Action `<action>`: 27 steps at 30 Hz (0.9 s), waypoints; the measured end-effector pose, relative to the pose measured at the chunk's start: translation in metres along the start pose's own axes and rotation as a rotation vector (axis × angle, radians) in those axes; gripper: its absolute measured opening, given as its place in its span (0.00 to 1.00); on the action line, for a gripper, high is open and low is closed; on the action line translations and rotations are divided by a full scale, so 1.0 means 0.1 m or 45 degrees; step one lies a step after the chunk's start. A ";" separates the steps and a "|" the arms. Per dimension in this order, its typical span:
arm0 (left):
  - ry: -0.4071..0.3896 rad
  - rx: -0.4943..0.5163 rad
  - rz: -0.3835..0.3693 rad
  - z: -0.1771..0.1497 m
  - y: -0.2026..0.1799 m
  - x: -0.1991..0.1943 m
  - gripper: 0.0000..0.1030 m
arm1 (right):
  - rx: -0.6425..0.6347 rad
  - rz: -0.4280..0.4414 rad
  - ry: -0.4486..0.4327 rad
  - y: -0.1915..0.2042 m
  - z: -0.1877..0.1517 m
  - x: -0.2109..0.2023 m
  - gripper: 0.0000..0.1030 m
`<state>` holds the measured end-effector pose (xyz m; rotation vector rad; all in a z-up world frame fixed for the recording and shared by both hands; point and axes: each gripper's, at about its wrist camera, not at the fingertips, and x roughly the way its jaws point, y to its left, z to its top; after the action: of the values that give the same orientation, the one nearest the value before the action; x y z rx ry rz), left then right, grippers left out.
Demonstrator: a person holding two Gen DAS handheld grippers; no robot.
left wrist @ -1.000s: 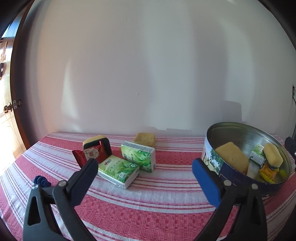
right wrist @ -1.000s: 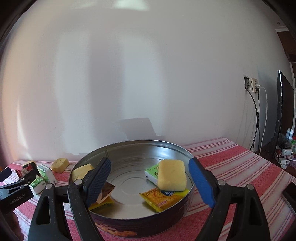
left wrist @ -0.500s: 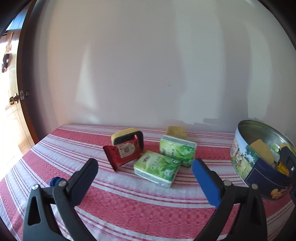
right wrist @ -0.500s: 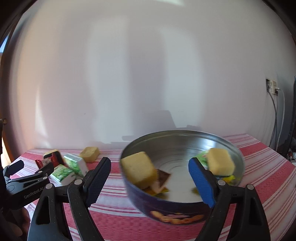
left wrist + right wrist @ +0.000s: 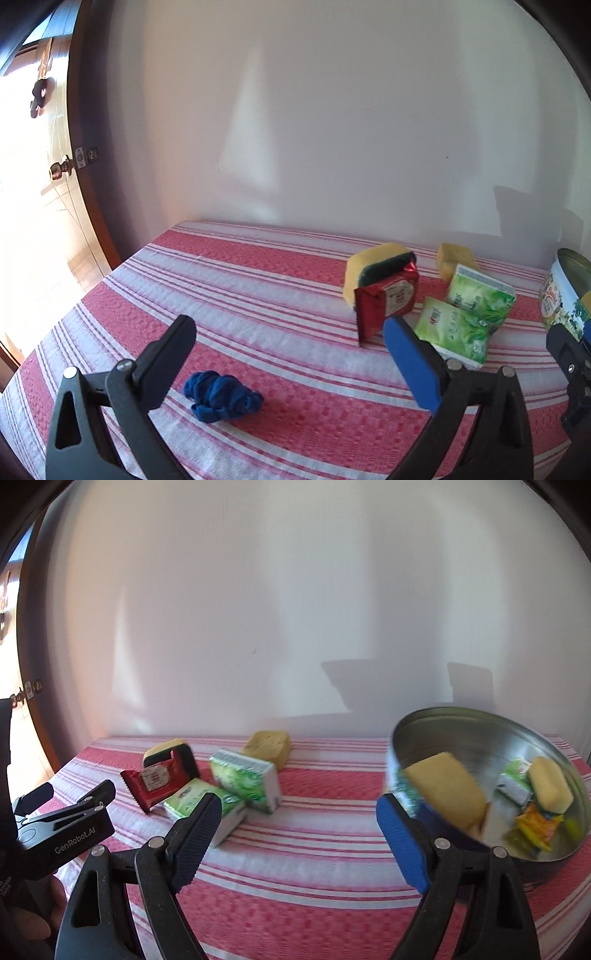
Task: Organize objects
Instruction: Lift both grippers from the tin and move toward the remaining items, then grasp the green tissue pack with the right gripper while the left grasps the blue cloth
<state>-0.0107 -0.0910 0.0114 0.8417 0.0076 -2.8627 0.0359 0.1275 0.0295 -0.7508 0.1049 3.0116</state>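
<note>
A round metal tin (image 5: 480, 731) at the right holds a yellow sponge (image 5: 445, 792), another sponge (image 5: 550, 784) and snack packets (image 5: 535, 825). On the striped cloth lie a red packet (image 5: 386, 304), a yellow-green sponge (image 5: 376, 264), two green tissue packs (image 5: 452, 332) (image 5: 480, 297) and a yellow sponge (image 5: 454, 258). A crumpled blue cloth (image 5: 219, 397) lies just ahead of my left gripper (image 5: 291, 365), which is open and empty. My right gripper (image 5: 299, 836) is open and empty, in front of the packs and the tin.
The table (image 5: 240, 280) stands against a white wall. A wooden door frame (image 5: 88, 166) is at the left, past the table's left edge. My left gripper (image 5: 70, 823) shows at the left of the right wrist view.
Both grippers have swung left. The tin has slid to the right edge of both views. The blue cloth has come between my left fingers.
</note>
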 end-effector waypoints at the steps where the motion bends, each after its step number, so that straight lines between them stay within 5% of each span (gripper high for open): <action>1: 0.012 -0.003 0.010 0.00 0.04 0.03 1.00 | -0.002 0.009 0.026 0.06 0.00 0.05 0.85; 10: 0.274 -0.005 0.113 -0.10 0.24 0.36 1.00 | -0.118 0.149 0.274 0.54 0.02 0.60 0.85; 16: 0.477 -0.086 0.072 -0.22 0.39 0.63 1.00 | -0.154 0.238 0.435 0.56 0.03 0.98 0.85; 21: 0.486 -0.131 0.025 -0.23 0.42 0.67 0.99 | -0.149 0.283 0.515 0.58 0.02 1.14 0.85; 24: 0.453 -0.105 -0.014 -0.21 0.37 0.63 0.79 | -0.192 0.263 0.529 0.65 0.01 1.16 0.85; 25: 0.439 -0.094 -0.025 -0.20 0.37 0.61 0.65 | -0.207 0.253 0.530 0.67 0.00 1.15 0.84; 27: 0.423 -0.086 -0.050 -0.17 0.37 0.60 0.50 | -0.228 0.240 0.518 0.69 -0.01 1.11 0.68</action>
<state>-0.0451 -0.1358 -0.0338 1.3036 0.1598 -2.7036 -0.0653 0.0606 -0.0197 -1.4410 -0.0907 3.0169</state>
